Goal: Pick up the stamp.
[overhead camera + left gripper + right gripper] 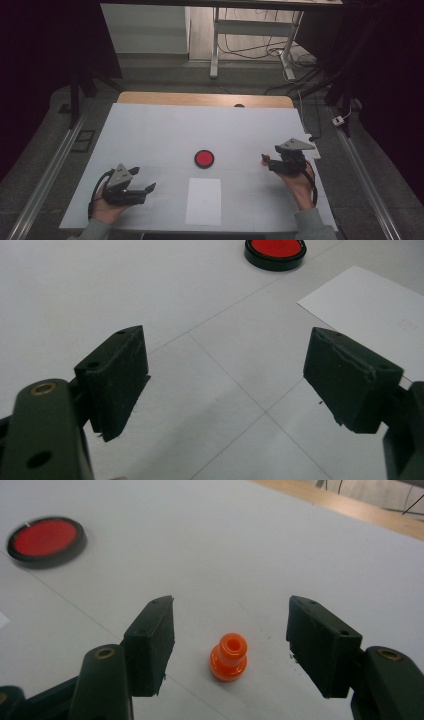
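Observation:
A small orange stamp-like piece point(228, 656) stands upright on the white table, between the two jaws of my right gripper point(230, 640), which is open with gaps on both sides of the piece. From above, the same piece point(264, 159) shows as a red-orange speck at the tip of my right gripper point(270, 162). A round red pad in a black rim point(204, 158) lies mid-table, also seen as the red pad point(45, 540) and the red pad point(275, 251). My left gripper point(145, 191) rests open at the lower left, its jaws point(225, 380) wide apart over bare table.
A white sheet of paper point(203, 201) lies near the front edge, seen too as the paper point(375, 315). The white table cover point(150, 130) ends at a wooden strip point(205, 99) at the back. Cables and desk legs stand on the floor beyond.

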A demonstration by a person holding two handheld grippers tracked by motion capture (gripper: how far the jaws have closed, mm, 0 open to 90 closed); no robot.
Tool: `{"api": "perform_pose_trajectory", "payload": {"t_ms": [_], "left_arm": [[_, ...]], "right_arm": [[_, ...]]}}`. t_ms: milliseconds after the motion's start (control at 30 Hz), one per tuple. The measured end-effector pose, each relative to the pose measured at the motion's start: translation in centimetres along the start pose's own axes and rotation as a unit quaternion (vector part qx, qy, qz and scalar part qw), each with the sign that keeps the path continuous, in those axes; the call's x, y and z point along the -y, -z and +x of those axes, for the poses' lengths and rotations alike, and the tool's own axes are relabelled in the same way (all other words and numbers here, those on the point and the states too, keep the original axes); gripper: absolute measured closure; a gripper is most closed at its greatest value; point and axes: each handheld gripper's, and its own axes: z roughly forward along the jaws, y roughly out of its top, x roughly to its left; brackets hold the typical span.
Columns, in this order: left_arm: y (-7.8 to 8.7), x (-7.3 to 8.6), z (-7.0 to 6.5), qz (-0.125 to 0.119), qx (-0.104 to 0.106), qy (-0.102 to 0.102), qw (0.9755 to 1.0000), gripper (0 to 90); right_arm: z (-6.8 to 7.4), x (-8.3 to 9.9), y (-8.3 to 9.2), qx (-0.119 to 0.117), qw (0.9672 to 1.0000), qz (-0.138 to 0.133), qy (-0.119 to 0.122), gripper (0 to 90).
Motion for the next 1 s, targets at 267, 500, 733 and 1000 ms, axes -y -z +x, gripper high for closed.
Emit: {"api": "perform_pose_trajectory", "payload": {"t_ms": [267, 500, 733, 1000], "left_arm": [[0.1, 0.2, -0.1, 0.002, -0.003, -0.002, 1.0, 18.2], [0.1, 0.2, 0.0, 0.001, -0.003, -0.001, 1.0, 18.2], [-0.1, 0.2, -0.1, 0.005, -0.002, -0.004, 1.0, 18.2], [-0.1, 0.3, -0.1, 0.006, -0.001, -0.004, 1.0, 18.5]], "right_arm": [[-0.7, 0.6, -1.4, -0.012, 0.9997, 0.012, -0.016, 37.4], [-0.9, 1.1, -2.1, -0.005, 0.9997, 0.013, -0.02, 42.7], [-1.0, 1.7, -2.6, -0.004, 0.9995, 0.024, -0.022, 49.1], [-1.0, 2.1, -3.0, -0.005, 0.9993, 0.028, -0.024, 57.3]]}}
